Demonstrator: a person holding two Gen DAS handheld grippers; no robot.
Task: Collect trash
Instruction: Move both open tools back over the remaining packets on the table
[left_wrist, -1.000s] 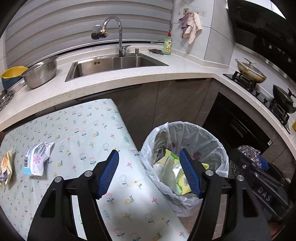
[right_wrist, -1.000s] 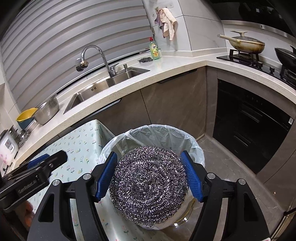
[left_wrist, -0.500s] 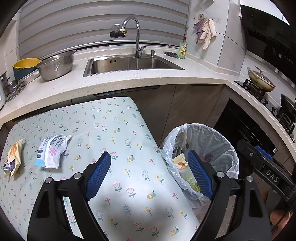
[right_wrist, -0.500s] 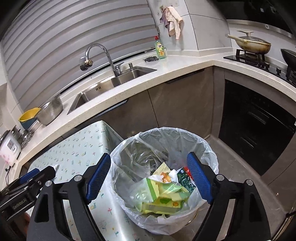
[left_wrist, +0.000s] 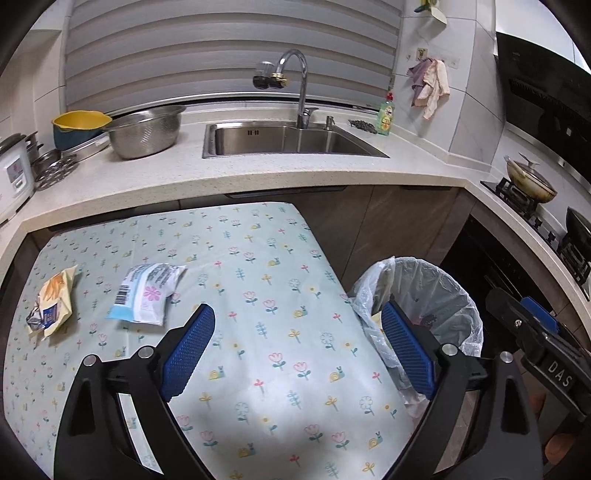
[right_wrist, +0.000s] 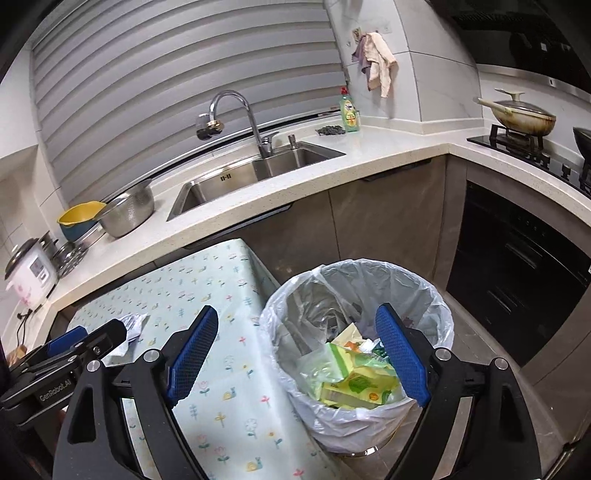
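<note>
Two pieces of trash lie on the floral tablecloth (left_wrist: 258, 251): a white and blue wrapper (left_wrist: 147, 295) and, further left, a yellow wrapper (left_wrist: 51, 301). My left gripper (left_wrist: 297, 308) hovers over the cloth to the right of them, its jaws opening with nothing between them. The bin with a clear liner (right_wrist: 354, 280) stands on the floor by the table's right edge and holds green and yellow packets (right_wrist: 354, 376). My right gripper (right_wrist: 297, 310) hangs over the bin's near rim, jaws opening and empty. In the left wrist view the bin (left_wrist: 436, 291) sits behind the right finger.
A white counter (left_wrist: 258, 173) wraps round behind the table, with a sink (left_wrist: 291, 144), a steel colander (left_wrist: 144, 133), a yellow bowl (left_wrist: 79, 122) and a rice cooker (left_wrist: 13, 173). A hob with a pan (right_wrist: 524, 118) lies to the right, above dark cabinets.
A second ago my right gripper held a steel scourer over the bin; its jaws are now wider and empty. The left view has swung left from the bin to the table.
</note>
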